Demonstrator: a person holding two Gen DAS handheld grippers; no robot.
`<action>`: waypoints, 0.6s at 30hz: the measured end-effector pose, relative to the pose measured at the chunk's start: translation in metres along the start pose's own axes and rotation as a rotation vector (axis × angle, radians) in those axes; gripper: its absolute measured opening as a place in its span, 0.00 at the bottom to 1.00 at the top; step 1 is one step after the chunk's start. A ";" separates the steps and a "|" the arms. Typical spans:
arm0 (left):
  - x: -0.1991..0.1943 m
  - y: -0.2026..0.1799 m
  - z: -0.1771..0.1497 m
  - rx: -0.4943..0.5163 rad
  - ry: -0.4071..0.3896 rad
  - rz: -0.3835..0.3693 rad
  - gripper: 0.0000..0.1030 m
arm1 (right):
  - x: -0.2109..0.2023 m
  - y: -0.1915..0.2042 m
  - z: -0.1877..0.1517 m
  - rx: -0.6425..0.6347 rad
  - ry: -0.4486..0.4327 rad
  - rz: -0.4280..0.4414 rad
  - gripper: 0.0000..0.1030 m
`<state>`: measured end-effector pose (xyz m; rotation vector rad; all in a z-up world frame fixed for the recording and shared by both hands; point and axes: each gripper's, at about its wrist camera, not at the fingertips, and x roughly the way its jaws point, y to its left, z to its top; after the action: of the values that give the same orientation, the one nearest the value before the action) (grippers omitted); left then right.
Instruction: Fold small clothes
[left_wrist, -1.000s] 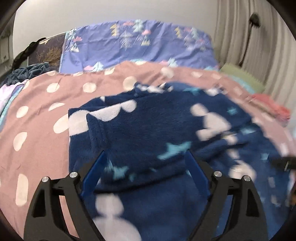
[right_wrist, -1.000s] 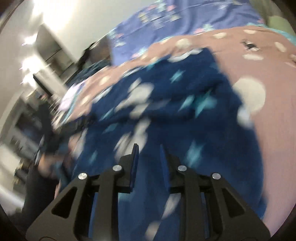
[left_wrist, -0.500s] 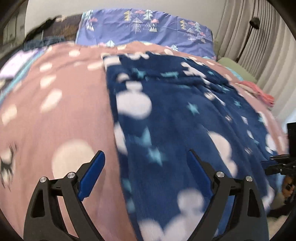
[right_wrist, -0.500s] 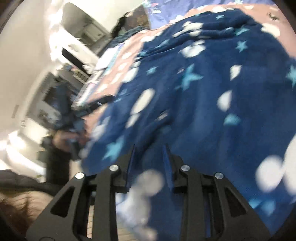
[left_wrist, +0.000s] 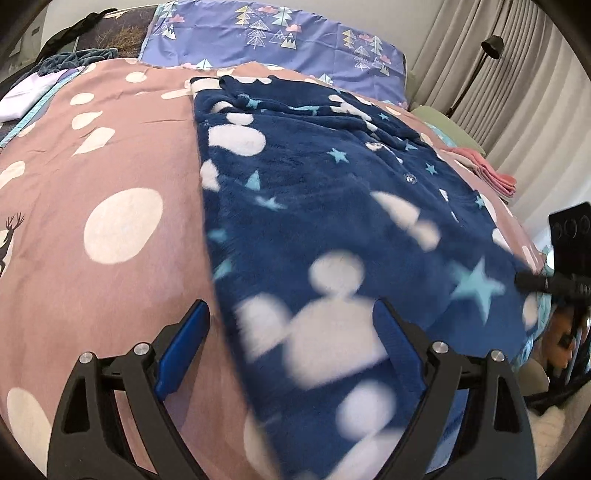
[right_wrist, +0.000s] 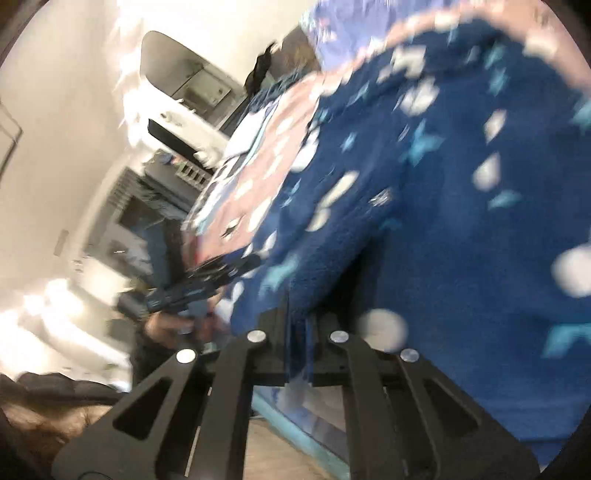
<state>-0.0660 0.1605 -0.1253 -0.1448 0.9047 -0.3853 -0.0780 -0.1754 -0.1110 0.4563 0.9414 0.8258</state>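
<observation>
A navy fleece garment (left_wrist: 332, 184) with white blobs and pale blue stars lies spread on a pink, white-dotted bedspread (left_wrist: 92, 166). My left gripper (left_wrist: 291, 310) is open above the garment's near left edge, one pad over the bedspread and the other over the fleece, pressing nothing. In the right wrist view, blurred, my right gripper (right_wrist: 299, 310) has its jaws closing tight on a fold of the garment (right_wrist: 443, 184) at its near right edge. From the left wrist view the right gripper (left_wrist: 543, 284) shows at the garment's right corner.
A purple pillow (left_wrist: 277, 37) with tree prints lies at the bed's head. Folded pink clothes (left_wrist: 495, 177) sit at the right edge beside curtains and a floor lamp (left_wrist: 491, 48). White cloth (left_wrist: 22, 96) and dark clothes lie far left. A person's hand (right_wrist: 166, 328) shows.
My left gripper swept back from the garment's middle to its near left edge, still open. My right gripper travelled to the near right edge and closed on the fabric.
</observation>
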 end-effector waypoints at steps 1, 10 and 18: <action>-0.001 0.001 -0.002 -0.001 0.004 -0.006 0.87 | -0.004 -0.001 -0.002 -0.019 0.014 -0.045 0.06; -0.010 -0.011 -0.024 0.033 0.021 -0.083 0.87 | -0.076 -0.021 -0.011 0.022 -0.153 -0.162 0.43; -0.019 -0.020 -0.035 0.001 0.044 -0.139 0.45 | -0.118 -0.122 -0.031 0.382 -0.157 -0.285 0.33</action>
<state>-0.1098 0.1502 -0.1274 -0.1995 0.9408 -0.5198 -0.0920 -0.3439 -0.1466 0.6882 0.9927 0.3449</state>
